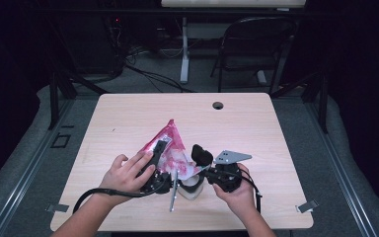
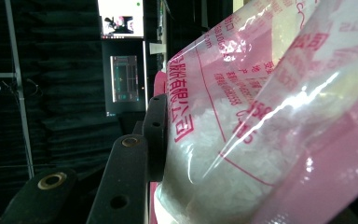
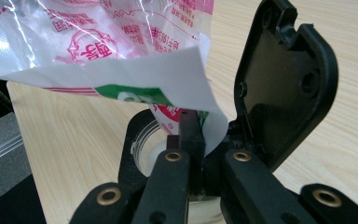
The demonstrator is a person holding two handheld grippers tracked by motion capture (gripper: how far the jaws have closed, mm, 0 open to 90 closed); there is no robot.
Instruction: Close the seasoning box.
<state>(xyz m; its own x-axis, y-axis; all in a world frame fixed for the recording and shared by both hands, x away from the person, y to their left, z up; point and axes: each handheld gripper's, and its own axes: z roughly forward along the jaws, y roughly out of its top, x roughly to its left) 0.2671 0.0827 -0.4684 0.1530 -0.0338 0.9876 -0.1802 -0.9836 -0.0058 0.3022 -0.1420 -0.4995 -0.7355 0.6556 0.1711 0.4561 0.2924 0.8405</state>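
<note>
A pink and white plastic bag (image 1: 171, 144) of white grains is held tilted over a clear jar (image 1: 191, 189) near the table's front edge. My left gripper (image 1: 159, 150) is shut on the bag's body. In the left gripper view one black finger (image 2: 154, 130) presses the bag (image 2: 261, 116), and the other is hidden behind it. The jar's black flip lid (image 3: 284, 79) stands open. My right gripper (image 3: 189, 128) is shut on the bag's lower corner (image 3: 186, 79), right above the jar's mouth (image 3: 144, 149). White grains lie in the jar.
The light wood table (image 1: 128, 113) has a cable hole (image 1: 218, 105) at the back. A folding chair (image 1: 256, 44) and a desk leg stand on the floor behind it. Cables trail from both grippers toward the front edge.
</note>
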